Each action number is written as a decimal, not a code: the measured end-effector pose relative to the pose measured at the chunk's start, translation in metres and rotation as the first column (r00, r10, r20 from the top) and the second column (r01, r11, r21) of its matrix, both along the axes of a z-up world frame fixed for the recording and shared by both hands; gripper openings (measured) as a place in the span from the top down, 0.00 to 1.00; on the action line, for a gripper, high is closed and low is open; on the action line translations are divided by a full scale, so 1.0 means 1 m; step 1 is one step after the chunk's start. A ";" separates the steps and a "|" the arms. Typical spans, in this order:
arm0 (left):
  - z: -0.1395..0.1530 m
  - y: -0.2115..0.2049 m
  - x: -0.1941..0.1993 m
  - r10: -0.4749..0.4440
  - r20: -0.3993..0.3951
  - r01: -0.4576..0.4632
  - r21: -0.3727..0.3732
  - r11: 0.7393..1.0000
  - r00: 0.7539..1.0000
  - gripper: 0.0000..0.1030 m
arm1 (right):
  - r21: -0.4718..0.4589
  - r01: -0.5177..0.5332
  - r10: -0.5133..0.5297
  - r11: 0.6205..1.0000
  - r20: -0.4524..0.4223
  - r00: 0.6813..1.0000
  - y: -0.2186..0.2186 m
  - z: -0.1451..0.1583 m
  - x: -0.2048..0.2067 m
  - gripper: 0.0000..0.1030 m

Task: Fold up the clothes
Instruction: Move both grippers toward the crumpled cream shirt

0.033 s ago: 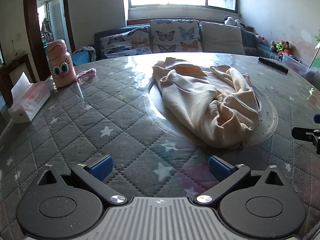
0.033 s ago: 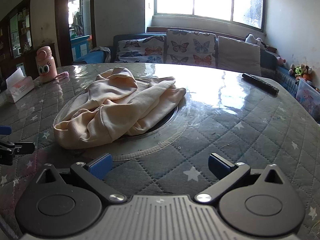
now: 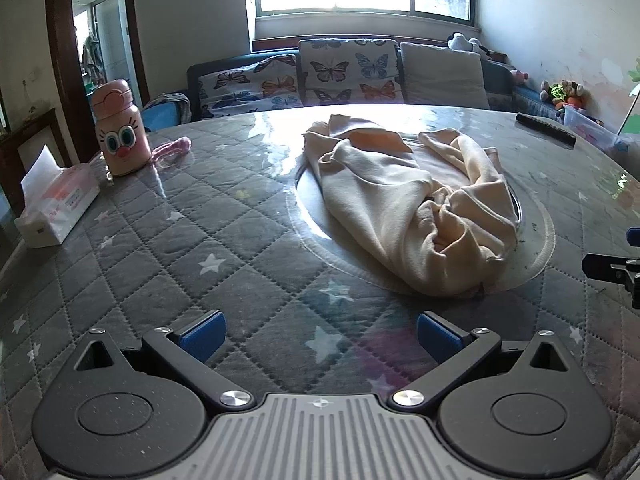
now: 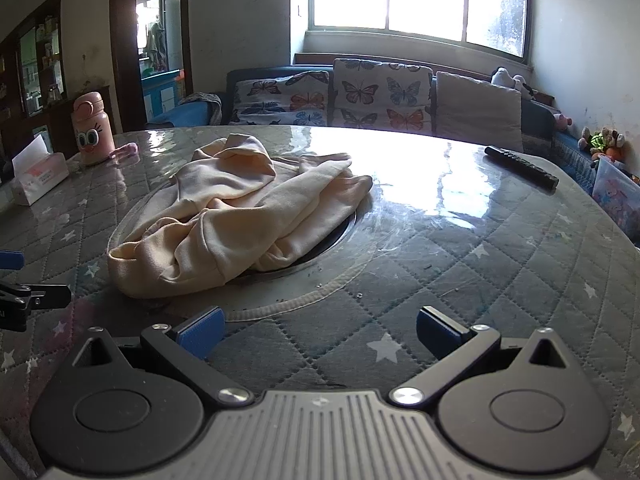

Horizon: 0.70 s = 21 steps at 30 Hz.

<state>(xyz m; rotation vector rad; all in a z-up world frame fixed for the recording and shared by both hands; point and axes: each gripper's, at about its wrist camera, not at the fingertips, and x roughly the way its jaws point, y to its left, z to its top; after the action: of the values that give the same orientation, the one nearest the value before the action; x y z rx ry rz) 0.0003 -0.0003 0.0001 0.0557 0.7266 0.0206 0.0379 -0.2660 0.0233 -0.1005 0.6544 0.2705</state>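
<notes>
A cream garment (image 3: 408,204) lies crumpled in a heap on the round inset in the middle of the quilted grey table (image 3: 200,240). It also shows in the right wrist view (image 4: 240,216). My left gripper (image 3: 318,334) is open and empty, low over the table, short of the garment's near edge and to its left. My right gripper (image 4: 318,332) is open and empty, short of the garment and to its right. Each gripper shows at the edge of the other's view: the right one (image 3: 616,268), the left one (image 4: 24,284).
A pink bottle with a cartoon face (image 3: 118,132), a tissue box (image 3: 56,204) and a pink strap (image 3: 172,148) stand at the table's left. A black remote (image 4: 520,167) lies at the far right. A sofa with butterfly cushions (image 4: 360,96) stands behind the table.
</notes>
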 end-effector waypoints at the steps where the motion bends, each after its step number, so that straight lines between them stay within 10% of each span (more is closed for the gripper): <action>1: 0.000 0.000 0.000 0.000 -0.002 0.000 0.004 1.000 1.000 0.00 | 0.000 0.001 -0.001 1.000 0.000 1.000 0.000 0.000 0.000 0.00; 21: 0.001 -0.005 0.027 -0.008 -0.039 0.009 0.002 1.000 0.999 0.00 | 0.021 -0.020 0.021 1.000 -0.063 0.998 0.003 -0.002 0.017 0.00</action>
<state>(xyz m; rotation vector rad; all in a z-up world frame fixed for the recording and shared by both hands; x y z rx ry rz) 0.0270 -0.0050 0.0015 0.0618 0.7655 0.0124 0.0550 -0.2633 0.0217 -0.0795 0.7137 0.3011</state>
